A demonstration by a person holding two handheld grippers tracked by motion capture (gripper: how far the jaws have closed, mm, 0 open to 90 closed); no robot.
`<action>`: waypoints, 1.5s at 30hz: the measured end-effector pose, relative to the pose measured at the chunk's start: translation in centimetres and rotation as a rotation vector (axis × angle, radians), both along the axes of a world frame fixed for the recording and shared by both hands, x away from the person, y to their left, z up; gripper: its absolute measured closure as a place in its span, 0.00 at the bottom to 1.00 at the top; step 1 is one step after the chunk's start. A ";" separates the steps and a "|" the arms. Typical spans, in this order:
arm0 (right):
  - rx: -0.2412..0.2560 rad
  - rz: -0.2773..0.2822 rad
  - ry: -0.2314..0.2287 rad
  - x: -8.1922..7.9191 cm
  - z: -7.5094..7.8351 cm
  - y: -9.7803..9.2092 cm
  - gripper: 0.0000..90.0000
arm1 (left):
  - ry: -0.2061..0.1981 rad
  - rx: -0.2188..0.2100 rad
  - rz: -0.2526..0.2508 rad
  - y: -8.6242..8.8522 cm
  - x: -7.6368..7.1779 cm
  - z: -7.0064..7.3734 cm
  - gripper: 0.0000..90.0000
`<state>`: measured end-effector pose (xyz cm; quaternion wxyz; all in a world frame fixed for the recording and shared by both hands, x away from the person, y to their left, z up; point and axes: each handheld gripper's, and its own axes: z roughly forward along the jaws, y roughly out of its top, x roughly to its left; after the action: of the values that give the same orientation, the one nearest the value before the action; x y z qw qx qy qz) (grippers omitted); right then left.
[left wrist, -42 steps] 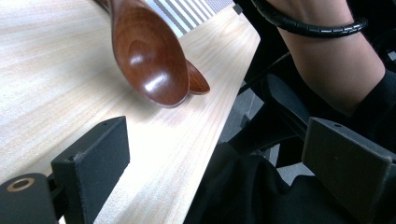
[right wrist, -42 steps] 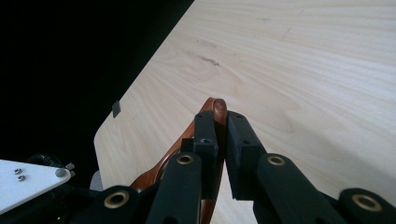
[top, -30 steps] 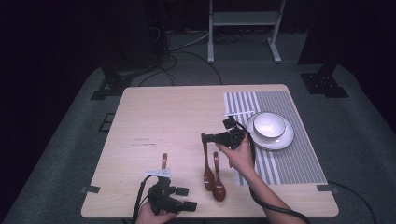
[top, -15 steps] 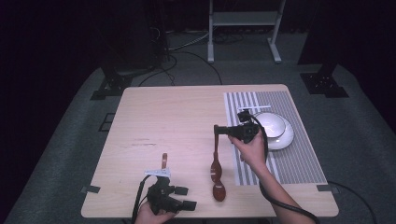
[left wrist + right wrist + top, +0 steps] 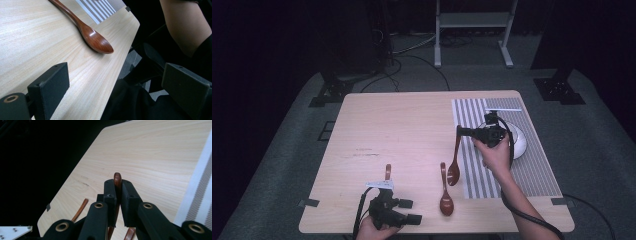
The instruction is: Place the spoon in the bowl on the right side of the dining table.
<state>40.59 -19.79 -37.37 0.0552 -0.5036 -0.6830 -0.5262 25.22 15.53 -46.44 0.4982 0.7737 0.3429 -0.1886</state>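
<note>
My right gripper (image 5: 460, 131) is shut on the handle end of a brown wooden spoon (image 5: 454, 167), which hangs bowl-down over the left edge of the striped mat (image 5: 537, 170). In the right gripper view the handle tip (image 5: 117, 178) sticks up between the closed jaws. A second wooden spoon (image 5: 445, 196) lies flat on the table near the front edge; its bowl (image 5: 96, 41) shows ahead of my left gripper (image 5: 117, 82). The left gripper (image 5: 412, 211) rests at the table's front edge, open and holding nothing.
A white bowl (image 5: 518, 140) sits on the striped mat behind the right hand. The thin handle of a third wooden utensil (image 5: 388, 171) lies just beyond the left gripper. A person's arm (image 5: 185, 27) is off the table's front edge (image 5: 125, 62).
The right gripper has carried its spoon up and to the right, from above the lying spoon to the mat's left edge. The left gripper has stayed put.
</note>
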 end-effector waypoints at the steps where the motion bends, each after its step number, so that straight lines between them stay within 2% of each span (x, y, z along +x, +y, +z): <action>1: -0.001 -0.005 -0.003 0.0 0.1 -0.2 0.92 | 0.000 0.000 0.000 0.0 0.0 0.0 0.07; 24: 0.007 -0.182 -0.013 1.1 1.1 -6.6 0.92 | -0.003 0.002 0.005 0.1 0.1 -0.1 0.07; 28: 0.022 -0.221 -0.008 1.4 1.1 -7.7 0.92 | -0.002 0.000 0.005 0.1 0.1 -0.2 0.07; 45: 0.036 -0.348 -0.020 2.3 1.8 -11.3 0.92 | -0.002 0.000 0.005 0.1 0.1 -0.2 0.07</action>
<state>42.90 -31.04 -35.55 -0.0343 -0.6079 -0.5765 -0.5450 25.30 15.61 -46.67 0.4989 0.7731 0.3445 -0.1864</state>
